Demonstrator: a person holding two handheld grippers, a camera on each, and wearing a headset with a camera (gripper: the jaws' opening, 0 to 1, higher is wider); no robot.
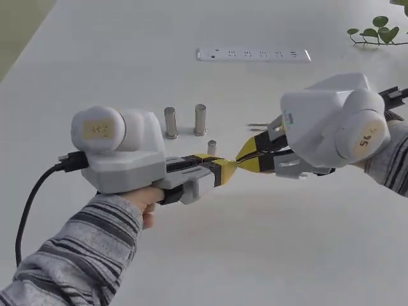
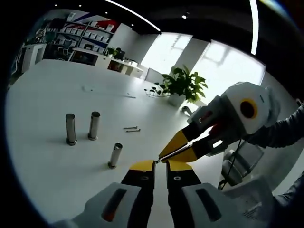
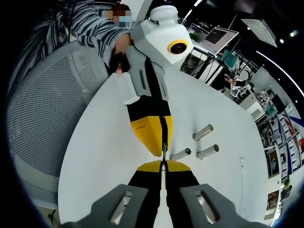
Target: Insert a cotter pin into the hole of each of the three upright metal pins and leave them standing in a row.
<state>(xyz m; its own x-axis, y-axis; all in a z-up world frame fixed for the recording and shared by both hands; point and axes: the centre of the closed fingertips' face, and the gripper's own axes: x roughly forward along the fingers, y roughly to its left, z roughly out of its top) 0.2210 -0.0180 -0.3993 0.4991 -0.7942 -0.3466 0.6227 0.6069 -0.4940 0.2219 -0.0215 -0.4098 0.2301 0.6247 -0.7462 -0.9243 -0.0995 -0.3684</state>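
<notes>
Three steel pins stand on the white table: two tall ones (image 1: pixel 171 122) (image 1: pixel 200 119) side by side and a third (image 1: pixel 212 148) nearer, partly hidden by the jaws. In the left gripper view that third pin (image 2: pixel 114 155) leans. My left gripper (image 1: pixel 231 164) and right gripper (image 1: pixel 242 159) meet tip to tip just right of that pin, above the table. A thin cotter pin (image 2: pixel 173 152) runs between them; both pairs of jaws look shut on its ends. Two loose cotter pins (image 1: pixel 258 127) lie to the right of the tall pins.
A white power strip (image 1: pixel 254 55) lies at the back of the table. A potted plant's leaves (image 1: pixel 376 32) reach in at the far right corner. A black cable (image 1: pixel 32 197) trails from the left gripper's rear.
</notes>
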